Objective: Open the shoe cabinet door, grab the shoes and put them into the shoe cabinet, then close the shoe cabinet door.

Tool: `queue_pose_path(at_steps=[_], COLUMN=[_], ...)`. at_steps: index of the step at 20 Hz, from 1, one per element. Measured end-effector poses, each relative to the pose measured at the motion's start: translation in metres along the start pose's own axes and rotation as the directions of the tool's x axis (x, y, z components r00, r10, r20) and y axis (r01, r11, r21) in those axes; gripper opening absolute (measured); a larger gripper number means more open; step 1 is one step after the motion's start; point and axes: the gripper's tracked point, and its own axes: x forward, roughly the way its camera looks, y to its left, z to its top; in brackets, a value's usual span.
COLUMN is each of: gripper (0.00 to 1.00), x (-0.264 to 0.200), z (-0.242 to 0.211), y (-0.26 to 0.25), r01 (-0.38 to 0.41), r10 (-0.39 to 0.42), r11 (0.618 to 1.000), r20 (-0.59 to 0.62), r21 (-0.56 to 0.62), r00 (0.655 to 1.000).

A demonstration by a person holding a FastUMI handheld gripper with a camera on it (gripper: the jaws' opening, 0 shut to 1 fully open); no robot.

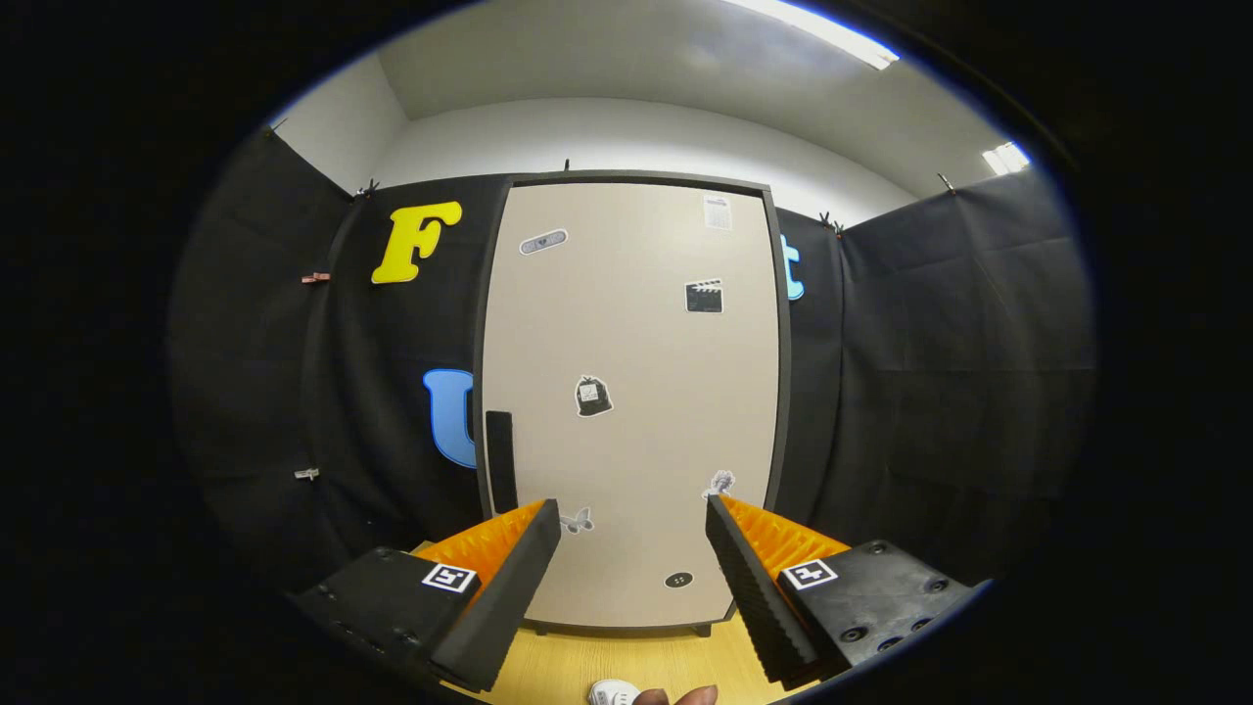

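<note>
Shoe cabinet shut, shoe below the claw

The tall beige shoe cabinet door (626, 392), dark-framed and dotted with stickers, stood closed beyond the spread fingers, its black vertical handle (500, 462) just past the left finger. A white shoe (613, 693) lay beneath, between them.

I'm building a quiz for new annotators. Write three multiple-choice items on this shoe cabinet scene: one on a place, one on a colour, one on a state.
1. Where is the dark handle on the cabinet door?
A. along its lower left edge
B. at the top middle
C. along its right edge

2. What colour is the door?
A. red
B. beige
C. dark green

3. How does the gripper stand?
A. shut on the handle
B. shut on a shoe
C. open, holding nothing

Key: 1 A, the handle sits just above the left finger; 2 B, the panel is pale beige in a dark frame; 3 C, the fingers stand wide apart with the shut door showing between them.
</note>
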Motion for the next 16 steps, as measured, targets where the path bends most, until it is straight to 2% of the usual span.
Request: queue_pose_path(at_steps=[7, 16], gripper=[0.97, 0.97], x=[0.001, 0.039], z=[0.001, 0.01], y=[0.006, 0.074], r01=[0.012, -0.058], r10=[-0.012, 0.058], r11=[1.0, 0.997], r20=[-0.006, 0.003], r21=[0.0, 0.042], r00=[1.0, 0.998])
